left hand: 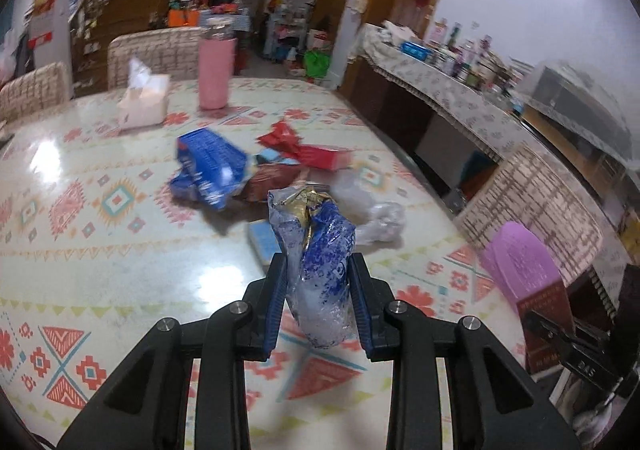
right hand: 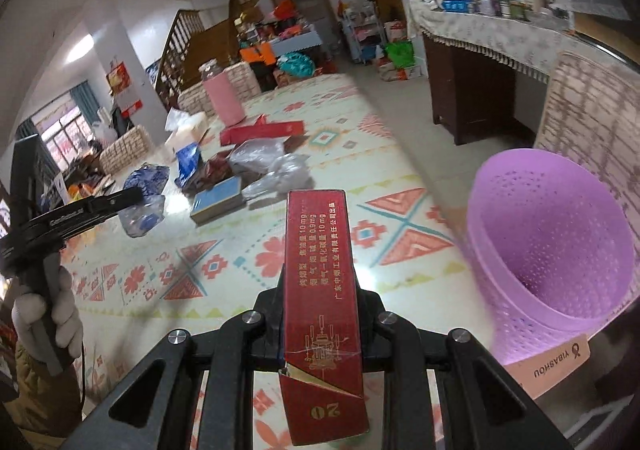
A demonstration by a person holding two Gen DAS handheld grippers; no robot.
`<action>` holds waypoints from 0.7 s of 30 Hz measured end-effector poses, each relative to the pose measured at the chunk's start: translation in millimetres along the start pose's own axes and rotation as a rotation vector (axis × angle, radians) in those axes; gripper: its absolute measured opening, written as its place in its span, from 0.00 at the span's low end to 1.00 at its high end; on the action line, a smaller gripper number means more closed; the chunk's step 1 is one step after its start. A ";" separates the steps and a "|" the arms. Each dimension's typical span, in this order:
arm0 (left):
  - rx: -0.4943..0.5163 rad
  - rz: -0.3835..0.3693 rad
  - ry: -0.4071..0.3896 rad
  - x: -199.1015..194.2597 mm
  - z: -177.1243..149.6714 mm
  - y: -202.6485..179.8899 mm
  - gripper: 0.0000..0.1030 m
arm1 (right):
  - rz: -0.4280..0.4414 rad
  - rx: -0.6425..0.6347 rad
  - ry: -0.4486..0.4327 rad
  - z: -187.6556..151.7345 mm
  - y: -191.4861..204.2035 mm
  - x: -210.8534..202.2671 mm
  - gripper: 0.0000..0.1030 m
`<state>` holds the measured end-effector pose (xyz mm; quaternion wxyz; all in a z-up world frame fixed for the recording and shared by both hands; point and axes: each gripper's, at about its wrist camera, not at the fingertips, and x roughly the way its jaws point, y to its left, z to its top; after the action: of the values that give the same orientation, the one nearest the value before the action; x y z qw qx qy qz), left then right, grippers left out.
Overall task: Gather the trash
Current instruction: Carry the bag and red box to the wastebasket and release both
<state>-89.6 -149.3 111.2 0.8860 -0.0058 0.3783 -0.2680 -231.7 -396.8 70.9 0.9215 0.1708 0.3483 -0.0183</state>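
My left gripper (left hand: 318,274) is shut on a crumpled blue and clear plastic wrapper (left hand: 316,250), held above the patterned table (left hand: 100,250). My right gripper (right hand: 320,286) is shut on a long red carton (right hand: 320,290), lifted over the table's right side. A purple perforated bin (right hand: 552,250) stands just right of the red carton, mouth facing me; it also shows in the left wrist view (left hand: 520,262). Trash lies mid-table: a blue bag (left hand: 210,170), a red box (left hand: 320,154), a brown packet (left hand: 272,178), a small blue box (left hand: 264,242), clear plastic (left hand: 372,218).
A pink bottle (left hand: 216,70) and a tissue box (left hand: 144,102) stand at the far side of the table. Chairs (left hand: 156,50) ring the table. A cluttered sideboard (left hand: 460,90) runs along the right. The left gripper (right hand: 80,210) shows in the right wrist view.
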 end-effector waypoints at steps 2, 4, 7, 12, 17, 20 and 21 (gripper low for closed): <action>0.048 -0.005 0.013 1.0 2.3 -17.1 0.29 | -0.010 0.012 -0.013 -0.4 -10.0 -6.2 0.23; 0.100 -0.018 0.030 4.1 4.2 -38.3 0.29 | -0.021 0.027 -0.025 -2.9 -22.6 -16.6 0.23; 0.141 -0.055 0.057 12.6 8.4 -66.0 0.29 | -0.040 0.053 -0.039 -3.9 -41.2 -26.9 0.23; 0.191 -0.113 0.077 31.0 18.2 -111.4 0.29 | -0.090 0.108 -0.065 -1.5 -80.8 -44.6 0.24; 0.260 -0.173 0.092 55.7 25.9 -167.7 0.29 | -0.132 0.161 -0.089 6.3 -118.5 -54.4 0.23; 0.272 -0.223 0.126 75.0 30.8 -198.9 0.29 | -0.151 0.193 -0.100 12.0 -139.7 -54.7 0.24; 0.274 -0.235 0.135 79.2 31.4 -205.2 0.29 | -0.158 0.205 -0.101 13.5 -147.9 -53.6 0.24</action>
<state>-119.9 -369.0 124.5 0.8136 0.0887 0.3935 -0.4186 -286.2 -545.0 70.5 0.9113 0.2351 0.3099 -0.1350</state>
